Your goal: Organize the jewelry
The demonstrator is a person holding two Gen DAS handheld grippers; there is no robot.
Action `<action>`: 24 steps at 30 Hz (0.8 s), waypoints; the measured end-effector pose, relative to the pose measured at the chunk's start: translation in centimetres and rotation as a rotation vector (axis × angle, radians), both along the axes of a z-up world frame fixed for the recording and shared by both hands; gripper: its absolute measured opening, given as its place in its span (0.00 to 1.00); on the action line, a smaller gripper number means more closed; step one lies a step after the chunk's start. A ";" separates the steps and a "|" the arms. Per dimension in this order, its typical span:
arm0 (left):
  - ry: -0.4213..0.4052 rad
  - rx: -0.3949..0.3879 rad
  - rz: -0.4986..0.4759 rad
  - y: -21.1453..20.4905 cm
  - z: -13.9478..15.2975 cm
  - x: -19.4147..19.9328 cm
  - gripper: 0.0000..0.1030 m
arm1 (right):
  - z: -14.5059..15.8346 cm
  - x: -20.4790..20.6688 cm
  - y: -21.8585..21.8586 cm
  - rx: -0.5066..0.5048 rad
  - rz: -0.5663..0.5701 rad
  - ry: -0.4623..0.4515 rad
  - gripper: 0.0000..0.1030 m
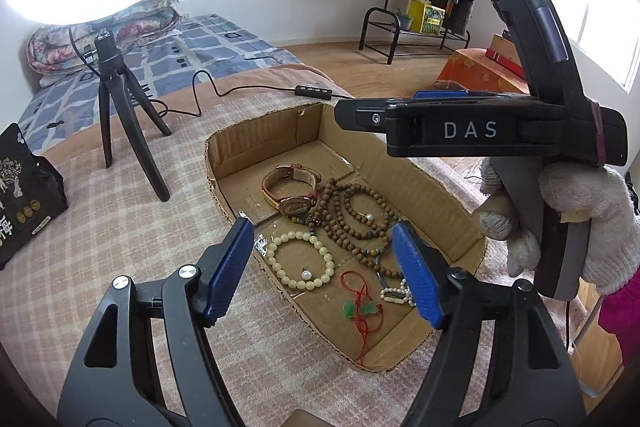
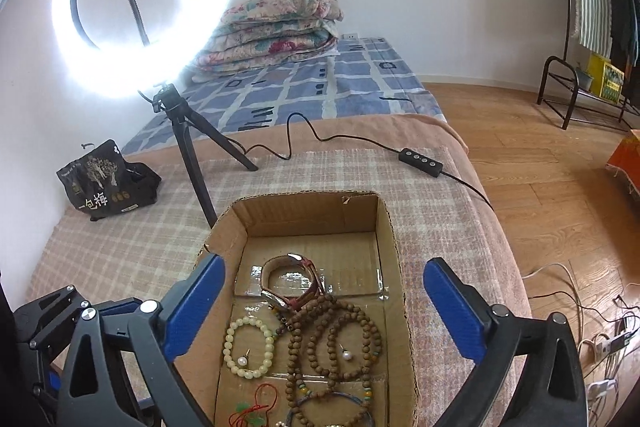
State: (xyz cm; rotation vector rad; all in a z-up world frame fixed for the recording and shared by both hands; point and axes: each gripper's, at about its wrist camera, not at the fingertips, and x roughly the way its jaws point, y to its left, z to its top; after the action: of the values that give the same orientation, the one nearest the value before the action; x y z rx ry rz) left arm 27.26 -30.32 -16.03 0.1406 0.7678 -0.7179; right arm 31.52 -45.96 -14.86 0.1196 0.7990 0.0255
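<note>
A shallow cardboard box (image 1: 452,211) (image 2: 384,227) lies on the bed. In it lie a watch with a tan strap (image 1: 290,189) (image 2: 292,285), a long brown bead necklace (image 1: 356,215) (image 2: 332,343), a cream bead bracelet (image 1: 300,261) (image 2: 248,347), two pearl studs (image 1: 306,273) (image 2: 347,355), a red cord with green stones (image 1: 360,307) (image 2: 250,407) and a small pearl piece (image 1: 398,293). My left gripper (image 1: 326,271) is open and empty above the box. My right gripper (image 2: 324,311) is open and empty over the box; it shows from the side in the left wrist view (image 1: 360,115).
A ring light on a tripod (image 1: 120,115) (image 2: 188,147) stands left of the box, with its cable and remote (image 2: 420,161) behind. A black snack bag (image 1: 24,195) (image 2: 104,181) sits far left. Folded quilts (image 2: 276,31) lie at the bed's far end.
</note>
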 end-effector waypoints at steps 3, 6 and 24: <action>-0.011 0.006 0.002 0.1 0.4 -0.4 0.72 | 0.3 -0.2 0.4 -0.010 0.000 0.004 1.00; -0.018 0.003 0.006 0.4 1.0 -0.8 0.72 | 0.8 -0.6 0.6 -0.018 -0.001 -0.001 1.00; -0.106 -0.012 0.051 5.2 6.6 -5.2 0.72 | 6.1 -6.1 3.5 -0.075 -0.037 -0.058 1.00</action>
State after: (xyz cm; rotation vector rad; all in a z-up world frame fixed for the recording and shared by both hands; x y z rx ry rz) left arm 22.07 -25.11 -9.45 0.1462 0.6634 -0.6614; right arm 25.43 -42.46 -8.74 0.0625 0.7389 -0.0362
